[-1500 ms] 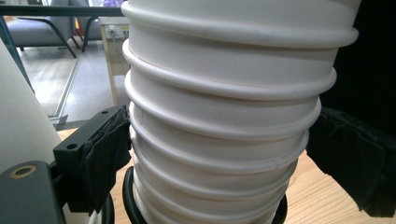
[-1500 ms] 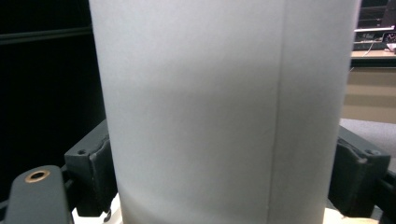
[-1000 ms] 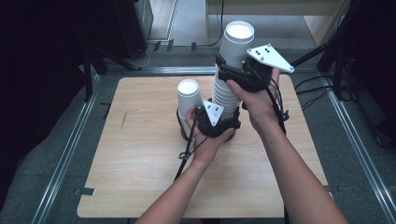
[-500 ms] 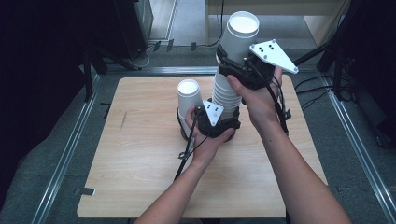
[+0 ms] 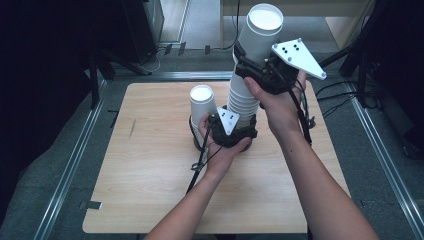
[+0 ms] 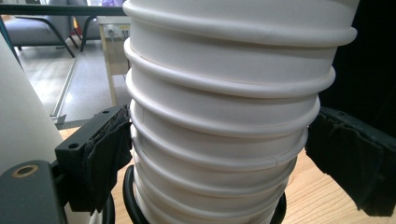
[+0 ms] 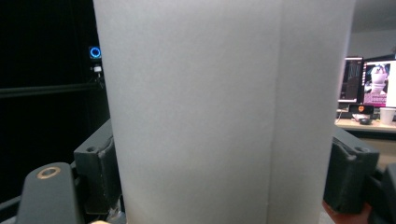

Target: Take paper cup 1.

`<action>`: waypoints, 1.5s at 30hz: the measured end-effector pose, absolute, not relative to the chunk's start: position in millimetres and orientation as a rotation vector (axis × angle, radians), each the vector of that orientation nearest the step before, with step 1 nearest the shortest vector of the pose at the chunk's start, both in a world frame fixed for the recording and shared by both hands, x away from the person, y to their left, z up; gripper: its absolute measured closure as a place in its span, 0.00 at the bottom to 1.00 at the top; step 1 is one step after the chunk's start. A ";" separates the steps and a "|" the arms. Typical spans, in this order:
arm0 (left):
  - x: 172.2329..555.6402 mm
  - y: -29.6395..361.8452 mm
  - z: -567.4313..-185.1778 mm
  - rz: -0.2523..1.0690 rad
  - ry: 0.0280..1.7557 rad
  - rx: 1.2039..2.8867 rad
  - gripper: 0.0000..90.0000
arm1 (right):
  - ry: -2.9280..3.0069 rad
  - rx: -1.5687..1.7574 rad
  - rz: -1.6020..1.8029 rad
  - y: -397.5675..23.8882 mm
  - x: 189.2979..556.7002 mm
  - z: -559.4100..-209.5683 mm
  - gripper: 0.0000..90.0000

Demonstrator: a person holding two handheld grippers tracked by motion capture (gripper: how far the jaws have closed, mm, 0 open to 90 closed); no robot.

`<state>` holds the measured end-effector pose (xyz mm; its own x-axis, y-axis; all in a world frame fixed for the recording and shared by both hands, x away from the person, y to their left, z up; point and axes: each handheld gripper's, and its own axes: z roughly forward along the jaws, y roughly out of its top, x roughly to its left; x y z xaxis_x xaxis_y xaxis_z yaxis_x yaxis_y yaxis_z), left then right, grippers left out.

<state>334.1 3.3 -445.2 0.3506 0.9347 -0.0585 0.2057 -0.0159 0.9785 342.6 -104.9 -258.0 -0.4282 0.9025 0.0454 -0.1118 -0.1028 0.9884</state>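
Pale wooden table (image 5: pixel 150 200), smooth, flat. Tall stack of white paper cups (image 5: pixel 243 102) at table centre: light, thin-walled, crushable, rolled rims ribbing the side. Left gripper (image 5: pixel 235 131) clamped round stack base, steadying. Right gripper (image 5: pixel 257 67) squeezing top cup (image 5: pixel 260 30) mid-wall, raised off stack; best gripped gently below rim. Single inverted cup (image 5: pixel 202 104) just beside stack.
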 end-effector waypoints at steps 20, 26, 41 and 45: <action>333.0 3.0 -445.6 0.813 1.096 1.489 0.09 | 1.313 0.903 1.679 -127.0 320.5 -234.5 0.19; 332.5 3.7 -446.7 0.811 1.096 1.492 0.09 | 1.294 0.903 1.668 -135.8 315.6 -234.7 0.19; 324.7 5.9 -445.3 0.797 1.070 1.502 0.09 | 1.269 0.927 1.643 -164.4 303.8 -245.4 0.19; 319.4 7.3 -444.3 0.791 1.059 1.501 0.09 | 1.260 0.933 1.636 -171.3 300.2 -248.4 0.19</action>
<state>319.4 7.3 -444.3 0.3818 0.9222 -0.0609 0.2031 -0.0194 0.9790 300.2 -171.3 -248.4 -0.3624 0.9301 0.0607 -0.1784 -0.1331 0.9749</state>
